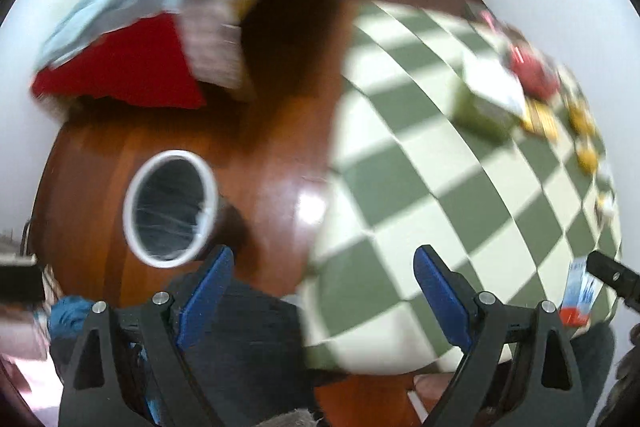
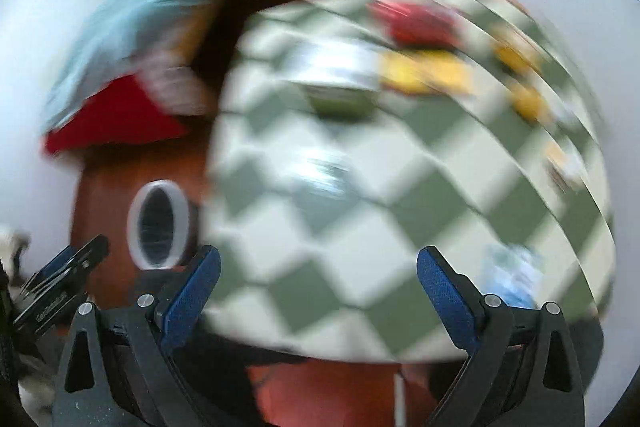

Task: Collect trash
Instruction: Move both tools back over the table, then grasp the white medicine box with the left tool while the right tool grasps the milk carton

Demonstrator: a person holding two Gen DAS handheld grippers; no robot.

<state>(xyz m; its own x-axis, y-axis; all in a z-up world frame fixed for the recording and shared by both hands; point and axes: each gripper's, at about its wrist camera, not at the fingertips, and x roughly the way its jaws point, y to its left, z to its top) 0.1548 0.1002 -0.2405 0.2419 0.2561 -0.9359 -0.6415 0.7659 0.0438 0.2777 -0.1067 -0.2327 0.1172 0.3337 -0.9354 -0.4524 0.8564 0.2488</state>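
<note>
Leftward, the white-rimmed bin (image 1: 171, 207) stands on the wooden floor, while wrappers (image 1: 538, 99) lie scattered across the checkered counter (image 1: 400, 187). Both the left gripper (image 1: 322, 301) and right gripper (image 2: 318, 301) hang wide open, empty. Heavy blur suggests fast swinging, so a grab could miss.

Wrappers (image 2: 424, 71): red and yellow smears on the counter (image 2: 304, 267) (right view, motion blur), kinds unreadable.
Box (image 1: 486, 103): green-sided, blurred, label illegible.
Carton (image 1: 578, 293): partly behind a black gripper tip, print unreadable.
Bin (image 1: 172, 203): contents indistinct.
</note>
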